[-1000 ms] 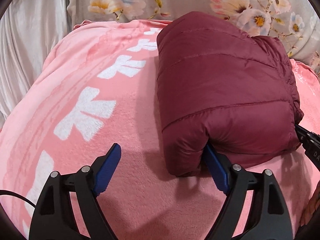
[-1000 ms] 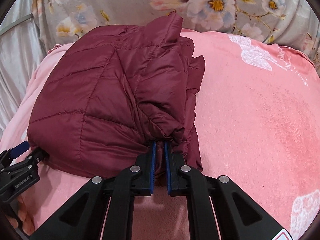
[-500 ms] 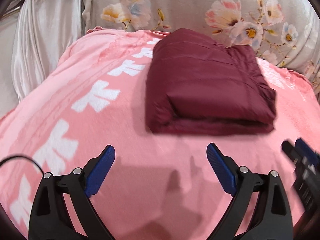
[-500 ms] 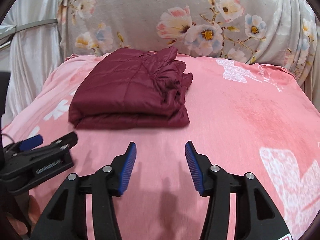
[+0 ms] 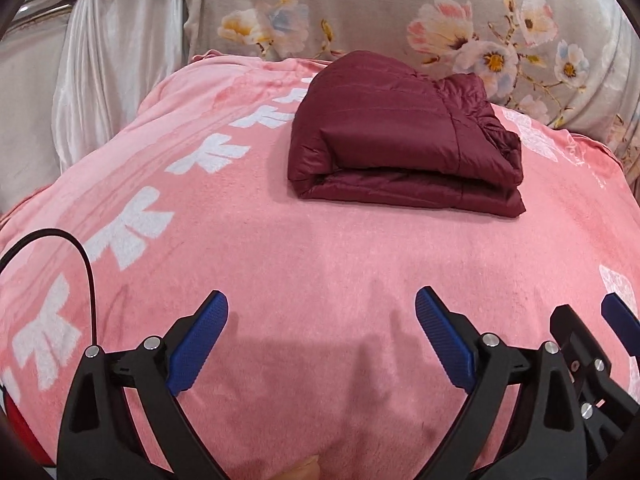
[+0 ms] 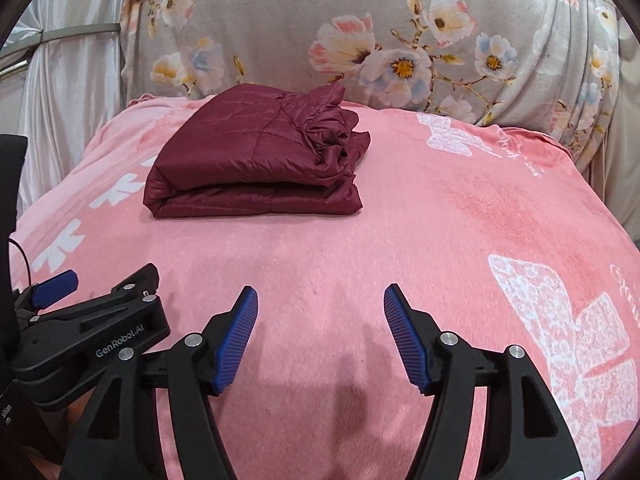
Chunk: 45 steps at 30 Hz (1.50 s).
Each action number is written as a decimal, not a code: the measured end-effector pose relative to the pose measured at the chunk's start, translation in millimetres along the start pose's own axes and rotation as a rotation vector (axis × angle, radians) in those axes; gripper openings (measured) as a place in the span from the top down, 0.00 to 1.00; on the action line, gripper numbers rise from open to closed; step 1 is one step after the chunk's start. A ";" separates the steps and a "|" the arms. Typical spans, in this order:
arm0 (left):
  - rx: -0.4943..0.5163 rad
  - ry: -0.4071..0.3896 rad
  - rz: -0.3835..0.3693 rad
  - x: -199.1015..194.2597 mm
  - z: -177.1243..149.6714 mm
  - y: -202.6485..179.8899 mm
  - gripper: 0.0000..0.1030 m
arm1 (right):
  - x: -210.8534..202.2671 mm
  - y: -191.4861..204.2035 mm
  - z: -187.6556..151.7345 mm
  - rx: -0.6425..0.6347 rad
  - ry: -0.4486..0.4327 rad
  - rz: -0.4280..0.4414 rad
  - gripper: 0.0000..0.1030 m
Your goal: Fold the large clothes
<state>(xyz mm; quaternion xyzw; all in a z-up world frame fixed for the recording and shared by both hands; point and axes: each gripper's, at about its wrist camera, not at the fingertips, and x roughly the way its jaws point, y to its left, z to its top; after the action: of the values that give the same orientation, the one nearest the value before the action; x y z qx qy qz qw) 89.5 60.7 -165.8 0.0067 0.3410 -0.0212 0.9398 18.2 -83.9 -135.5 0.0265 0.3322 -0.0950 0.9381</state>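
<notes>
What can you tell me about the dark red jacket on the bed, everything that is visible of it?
The jacket is dark maroon, with a smooth, slightly shiny shell stitched in quilted panels, so it looks like a light padded garment. It is folded into a compact, roughly rectangular bundle of several stacked layers; the near edge shows the layers, and the right end is bunched and wrinkled. It lies flat on the pink blanket, near the floral fabric behind. Nothing else touches it: both grippers are open and well clear of it.
</notes>
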 end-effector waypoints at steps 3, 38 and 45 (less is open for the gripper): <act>-0.008 0.003 -0.001 1.4 -1.4 1.5 0.10 | 5.2 -2.5 -0.4 0.033 0.026 0.001 0.37; 0.008 -0.006 0.073 2.5 -2.6 -3.4 0.13 | 18.4 -2.2 -0.8 0.063 0.068 -0.016 0.37; 0.008 -0.006 0.073 2.7 -2.4 -3.2 0.14 | 18.4 -0.8 -0.6 0.059 0.069 -0.023 0.37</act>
<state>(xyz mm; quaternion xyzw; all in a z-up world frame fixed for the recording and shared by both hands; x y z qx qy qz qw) 89.8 57.4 -169.4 0.0227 0.3374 0.0118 0.9410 31.7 -87.6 -147.5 0.0534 0.3615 -0.1144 0.9238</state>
